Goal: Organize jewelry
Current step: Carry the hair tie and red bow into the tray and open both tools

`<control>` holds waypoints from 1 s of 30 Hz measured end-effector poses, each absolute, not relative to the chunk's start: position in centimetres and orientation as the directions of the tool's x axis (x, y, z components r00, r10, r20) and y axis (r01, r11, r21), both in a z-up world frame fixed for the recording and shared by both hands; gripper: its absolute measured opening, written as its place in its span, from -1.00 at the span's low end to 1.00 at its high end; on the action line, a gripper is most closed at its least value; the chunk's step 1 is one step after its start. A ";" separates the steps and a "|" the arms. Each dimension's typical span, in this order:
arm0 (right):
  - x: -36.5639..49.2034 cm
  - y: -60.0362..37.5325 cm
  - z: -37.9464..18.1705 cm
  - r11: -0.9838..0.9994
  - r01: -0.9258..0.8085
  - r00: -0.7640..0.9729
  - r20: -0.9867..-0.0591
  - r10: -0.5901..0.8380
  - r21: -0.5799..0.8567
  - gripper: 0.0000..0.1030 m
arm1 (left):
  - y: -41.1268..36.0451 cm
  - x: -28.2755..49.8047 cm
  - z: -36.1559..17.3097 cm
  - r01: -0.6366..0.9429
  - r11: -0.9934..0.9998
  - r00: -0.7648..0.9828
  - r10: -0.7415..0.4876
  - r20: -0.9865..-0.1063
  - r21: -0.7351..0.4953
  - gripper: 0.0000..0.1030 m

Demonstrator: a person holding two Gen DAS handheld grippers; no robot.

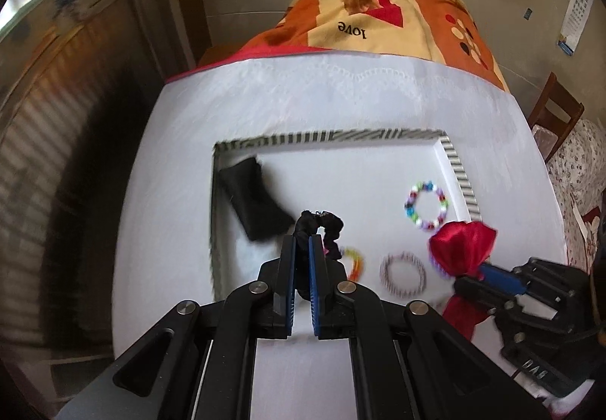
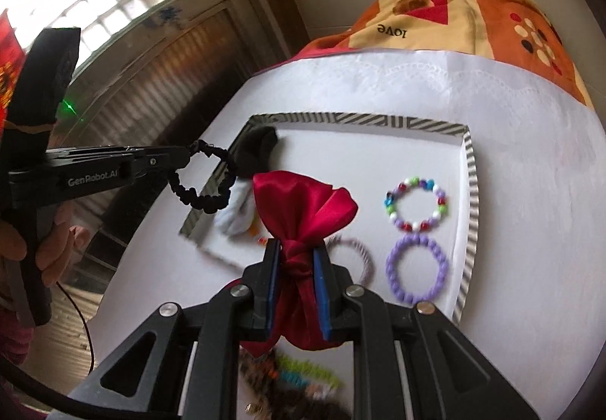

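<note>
Above the striped-rim tray [image 2: 468, 192] on the counter [image 1: 170, 192]: left hand-held gripper [image 1: 302, 245] pinches a black scrunchie [image 2: 204, 181], right hand-held gripper [image 2: 297, 260] clamps neck of red satin pouch [image 2: 303, 207]; step prob. bagging, next req. opening pouch mouth w/ scrunchie aligned over it.

Both wrist views look down closely, sharing the striped tray [image 1: 460, 170].

A patterned "love" blanket [image 1: 382, 14] lies beyond the white tablecloth [image 1: 303, 97], near a wooden chair [image 1: 555, 113].
</note>
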State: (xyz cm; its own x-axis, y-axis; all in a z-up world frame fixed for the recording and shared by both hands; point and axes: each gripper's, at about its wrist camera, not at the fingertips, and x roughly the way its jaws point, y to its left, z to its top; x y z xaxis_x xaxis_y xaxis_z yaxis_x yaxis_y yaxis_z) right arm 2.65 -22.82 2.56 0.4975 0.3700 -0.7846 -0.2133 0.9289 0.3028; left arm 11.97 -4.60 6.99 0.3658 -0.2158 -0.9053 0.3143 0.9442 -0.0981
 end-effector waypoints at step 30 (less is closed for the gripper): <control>17.5 -21.3 -6.3 0.950 -0.067 0.432 -0.849 0.304 0.306 -0.47 | -4.6 21.9 -2.6 0.245 0.960 0.263 -0.202 -0.943 -0.137 -0.73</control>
State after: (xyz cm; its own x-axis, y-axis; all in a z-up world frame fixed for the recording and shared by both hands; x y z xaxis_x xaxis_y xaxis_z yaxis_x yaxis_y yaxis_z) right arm 17.50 -21.33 -6.30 0.4320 0.3044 -0.8489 -0.0672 0.9496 0.3062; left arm 21.90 -4.64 -2.64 0.2631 -0.2017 -0.9434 0.2452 0.9598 -0.1368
